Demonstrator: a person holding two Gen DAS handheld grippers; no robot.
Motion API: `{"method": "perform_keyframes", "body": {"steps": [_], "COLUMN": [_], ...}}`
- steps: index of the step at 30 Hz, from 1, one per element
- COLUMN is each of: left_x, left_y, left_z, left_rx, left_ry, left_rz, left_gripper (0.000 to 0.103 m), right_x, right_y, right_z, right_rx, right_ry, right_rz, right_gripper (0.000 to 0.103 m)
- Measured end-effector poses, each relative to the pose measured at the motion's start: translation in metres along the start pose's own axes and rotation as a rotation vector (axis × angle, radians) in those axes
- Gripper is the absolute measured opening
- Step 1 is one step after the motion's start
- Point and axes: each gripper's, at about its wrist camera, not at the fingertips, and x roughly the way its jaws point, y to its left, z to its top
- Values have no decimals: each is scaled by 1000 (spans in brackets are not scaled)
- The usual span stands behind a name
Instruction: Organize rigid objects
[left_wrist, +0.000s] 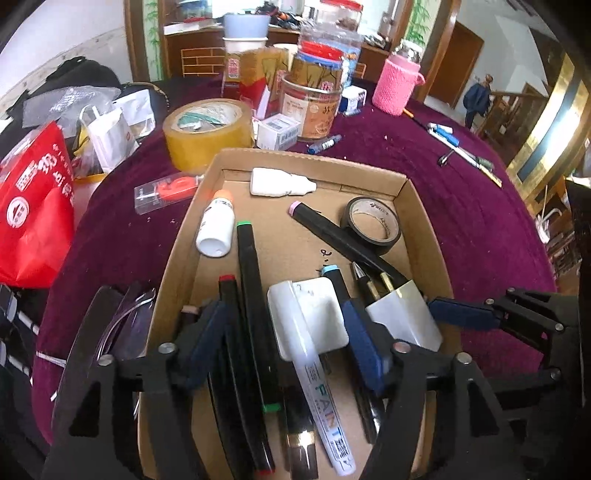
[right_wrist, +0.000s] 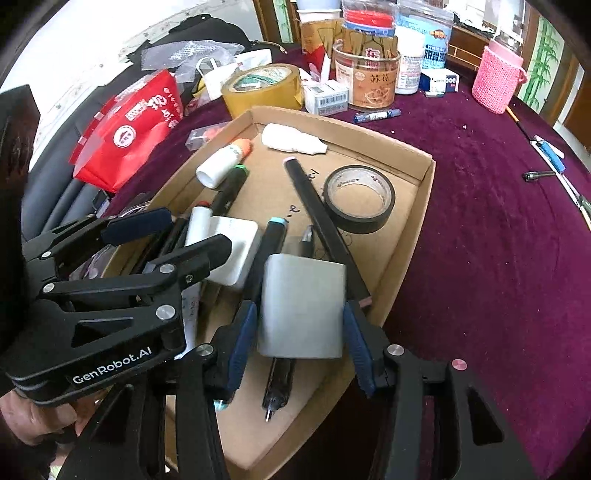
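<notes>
left gripper (left_wrist: 284, 332): jaws spread over the white paint marker (left_wrist: 317, 376) in the cardboard box (left_wrist: 310, 162)
right gripper (right_wrist: 299, 328): pinching the grey charger block (right_wrist: 303, 306) above the box's near end

A red bag (left_wrist: 33, 206), a pink knitted cup cover (left_wrist: 397, 86) (perhaps over a jar) and purple tablecloth (left_wrist: 461, 206).

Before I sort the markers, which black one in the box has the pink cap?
The long marker lying diagonally against the black tape roll; the others show green, red or light-blue caps.
</notes>
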Motion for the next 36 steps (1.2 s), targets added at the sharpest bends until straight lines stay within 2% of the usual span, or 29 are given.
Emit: {"method": "perform_keyframes", "body": {"steps": [6,10,13,15,16,17,18,21,24,26,28,30,32,34,36], "left_x": [-15,-35,-53,-67,-71,-77,-81,-93,-105,-117,-130,-145,-160,-168,-170], "left_y": [-8,-20,-35,-49,-52,-57,-59,-69,-82,-90,-94,-95,-95,-93,-93], "left_z": [-11,-25,-39,-50,-56,-63,-68,-84,-94,-100,-107,-115,-120,-121,-117], "left_rx": [-30,-46,-46,-53,-61,-77,-93,-115,-101,-105,-162,-221,-259,-262,-223], "left_ry": [-21,-69,-127,-159,-166,-170,-168,-178,-181,-208,-260,-332,-380,-360,-309], "left_rz": [11,49,125,207,230,250,252,258,344,408,476,536,544,535,558], "left_gripper": [66,66,66,67,68,71,75,76,76,76,76,76,76,76,76], "right_x": [-17,-36,-51,-64,-71,-76,-82,-93,-98,-98,-98,-102,-105,-112,-118], "right_y": [3,-1,-10,-17,-21,-25,-29,-36,-42,-42,-43,-51,-59,-60,-55], "right_z": [-13,-31,-49,-64,-73,-80,-87,-104,-116,-117,-118,-116,-113,-113,-113], "right_rx": [-40,-64,-76,-81,-79,-77,-73,-77,-96,-128,-148,-112,-76,-83,-109], "right_ry": [-19,-57,-100,-156,-182,-204,-227,-274,-273,-229,-189,-191,-190,-214,-237], "right_rz": [8,31,39,41,43,55,73,128,155,123,-1,-32,-39,-43,-38], "right_gripper": [46,46,46,46,50,56,56,56,56,56,56,56,56,56,56]}}
